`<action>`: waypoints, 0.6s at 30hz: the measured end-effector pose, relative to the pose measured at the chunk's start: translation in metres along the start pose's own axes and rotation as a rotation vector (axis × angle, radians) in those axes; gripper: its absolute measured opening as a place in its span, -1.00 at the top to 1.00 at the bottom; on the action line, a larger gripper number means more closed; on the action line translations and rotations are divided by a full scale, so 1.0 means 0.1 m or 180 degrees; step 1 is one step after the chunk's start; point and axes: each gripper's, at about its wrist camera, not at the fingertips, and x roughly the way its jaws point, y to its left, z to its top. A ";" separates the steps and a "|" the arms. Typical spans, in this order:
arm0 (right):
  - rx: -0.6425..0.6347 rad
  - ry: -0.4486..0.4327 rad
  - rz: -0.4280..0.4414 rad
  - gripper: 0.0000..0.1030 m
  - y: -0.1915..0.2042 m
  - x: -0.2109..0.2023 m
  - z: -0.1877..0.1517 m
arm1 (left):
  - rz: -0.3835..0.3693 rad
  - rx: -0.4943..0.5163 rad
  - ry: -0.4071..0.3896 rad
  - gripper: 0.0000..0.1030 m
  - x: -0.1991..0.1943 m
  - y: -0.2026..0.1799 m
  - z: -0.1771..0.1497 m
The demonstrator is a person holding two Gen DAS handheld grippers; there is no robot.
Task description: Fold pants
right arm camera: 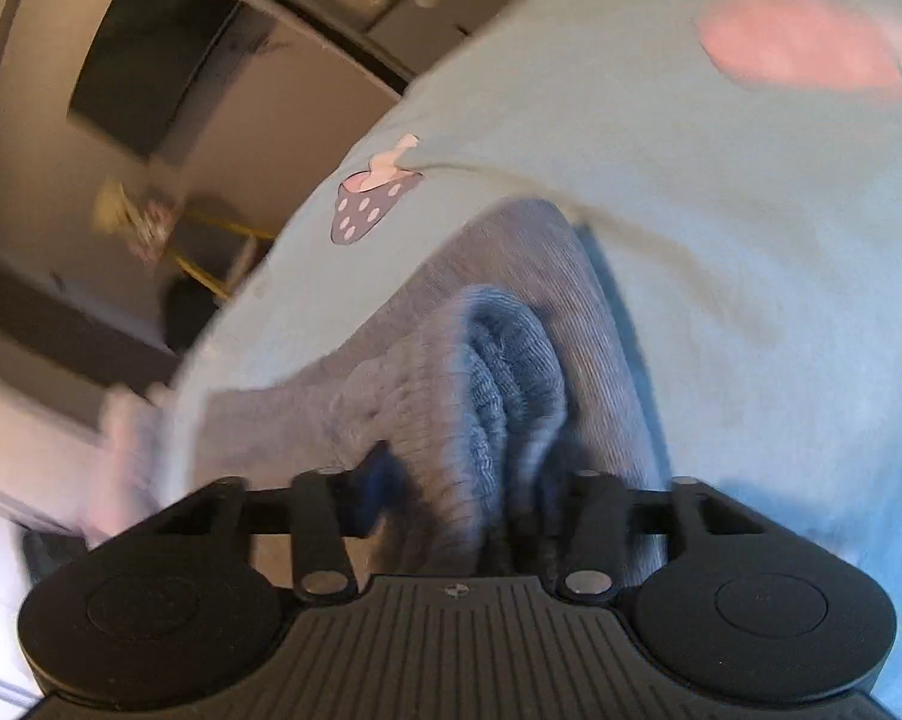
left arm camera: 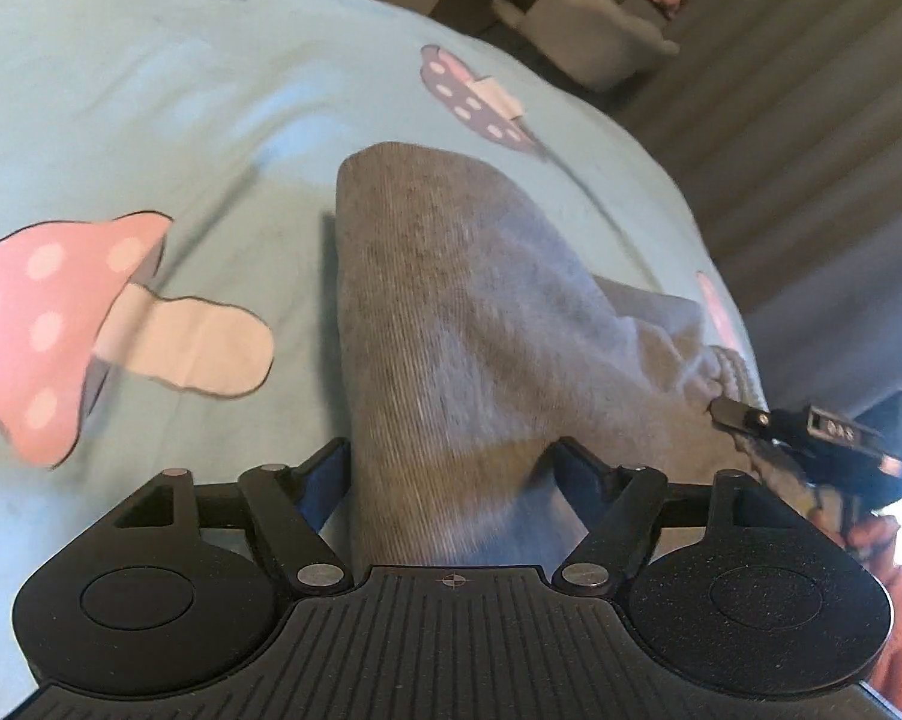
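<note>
Surface: light blue sheet (left arm camera: 150,120) printed with mushrooms, a pink one (left arm camera: 48,324) at left and a purple spotted one (left arm camera: 475,99) farther back. Beyond the bed edge, a grey chair (left arm camera: 595,42) and striped floor; the right wrist view shows a dark screen (right arm camera: 150,54) on a pale wall, heavily blurred.

Left gripper (left arm camera: 451,462): angled down at the sheet, jaws wide, grey pants (left arm camera: 451,300) running up between them; pads appear clear of the cloth.

Pants lie on the sheet in a long folded strip, ribbed waistband (right arm camera: 499,360) bunched toward the right edge.

Right gripper (right arm camera: 481,480): angled down, jaws narrower, fabric bunched between them; contact possibly made, blur prevents a firm call. A hand (left arm camera: 889,546) shows behind it. No containers present.
</note>
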 end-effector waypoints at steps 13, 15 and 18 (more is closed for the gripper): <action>-0.0211 -0.0359 -0.0206 0.11 -0.08 -0.18 -0.09 | 0.0054 0.0160 -0.0016 -0.39 -0.13 0.00 -0.13; -0.0143 -0.0348 -0.0257 -0.05 -0.03 -0.27 -0.09 | 0.0020 0.0150 0.0096 -0.40 -0.17 0.02 -0.19; -0.0187 -0.0423 -0.0337 -0.44 -0.01 -0.40 -0.18 | 0.0024 0.0243 0.0205 -0.47 -0.22 -0.01 -0.33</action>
